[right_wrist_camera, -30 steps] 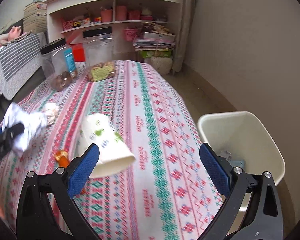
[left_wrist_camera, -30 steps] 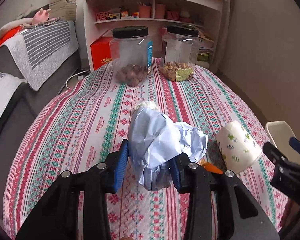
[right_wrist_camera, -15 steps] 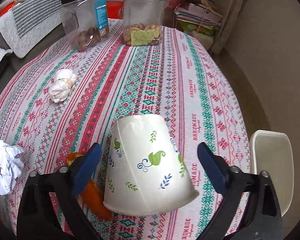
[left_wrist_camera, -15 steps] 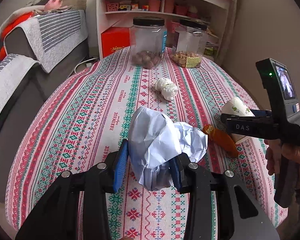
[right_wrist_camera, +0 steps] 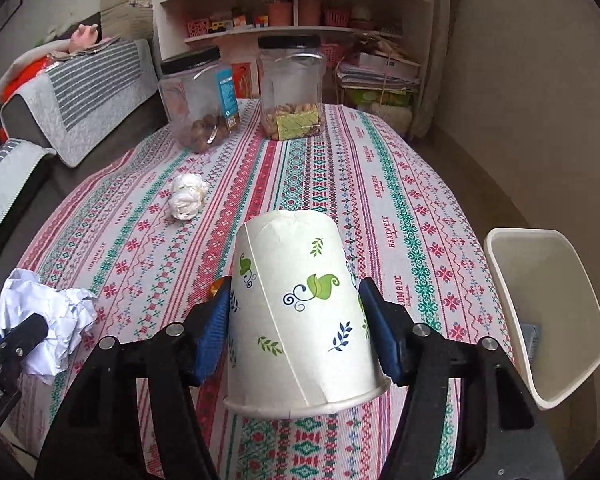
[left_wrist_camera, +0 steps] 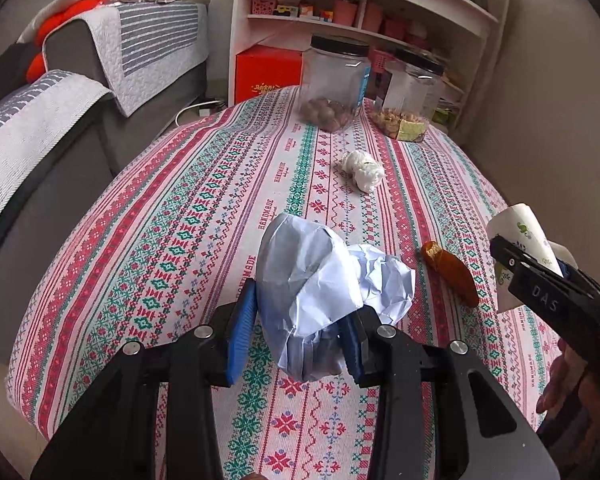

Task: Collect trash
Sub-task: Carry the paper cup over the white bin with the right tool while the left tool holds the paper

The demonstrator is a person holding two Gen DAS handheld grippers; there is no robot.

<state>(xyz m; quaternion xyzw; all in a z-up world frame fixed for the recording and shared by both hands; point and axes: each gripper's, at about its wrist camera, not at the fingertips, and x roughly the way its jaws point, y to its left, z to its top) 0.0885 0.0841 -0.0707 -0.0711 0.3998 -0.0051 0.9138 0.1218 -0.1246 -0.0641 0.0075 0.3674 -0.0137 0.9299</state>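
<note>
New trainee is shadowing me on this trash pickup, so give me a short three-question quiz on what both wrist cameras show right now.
1. True or false: the paper cup stands upright on the table, free of both grippers.
2. What does the left gripper hold?
   A. crumpled paper
   B. a jar lid
   C. a sponge
3. Which loose white item lies on the tablecloth nearest the two jars?

Key
1. False: it sits tilted, base away, between the right gripper fingers.
2. A
3. The tissue wad.

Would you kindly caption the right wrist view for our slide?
Right gripper closing around an upturned paper cup, bin beside the table.
</note>
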